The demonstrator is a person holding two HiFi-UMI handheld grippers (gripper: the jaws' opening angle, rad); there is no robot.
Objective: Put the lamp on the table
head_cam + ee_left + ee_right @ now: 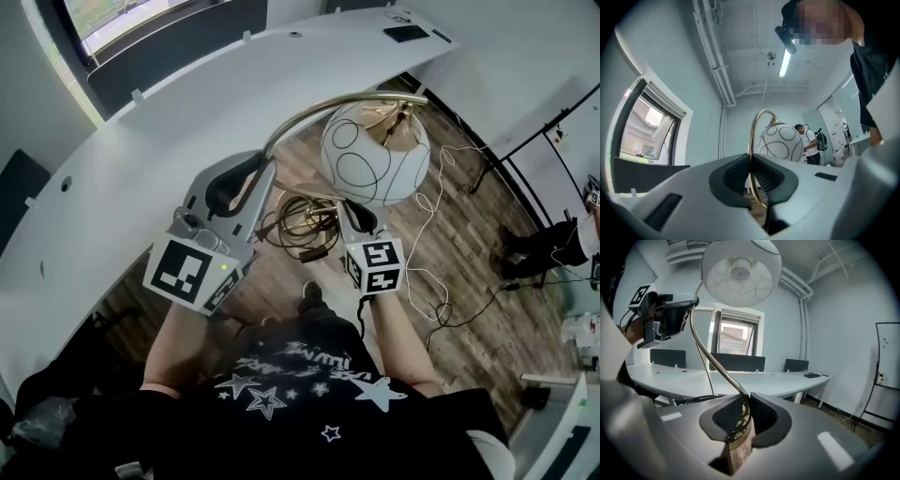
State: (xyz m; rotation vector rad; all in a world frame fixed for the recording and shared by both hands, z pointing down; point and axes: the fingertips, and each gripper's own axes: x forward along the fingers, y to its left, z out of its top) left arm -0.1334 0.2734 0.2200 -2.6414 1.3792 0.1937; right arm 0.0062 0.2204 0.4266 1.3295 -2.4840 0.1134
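The lamp has a white globe shade (375, 155) with black line loops, a curved gold stem (314, 111) and a wooden base (737, 453). I hold it in the air over the floor, in front of the white table (169, 122). My left gripper (265, 178) is shut on the gold stem partway up; the stem (751, 140) runs between its pads and arches to the globe (780, 143). My right gripper (361, 217) sits under the globe, shut on the stem's foot just above the base (740, 416). The shade (740, 270) hangs overhead there.
The long curved white table (740, 380) carries a dark flat item (406, 33) at its far end. Loose cables (300, 220) and a white cord (436, 225) lie on the wooden floor. A person (811, 143) stands far off. Black screens (738, 363) line the table's back.
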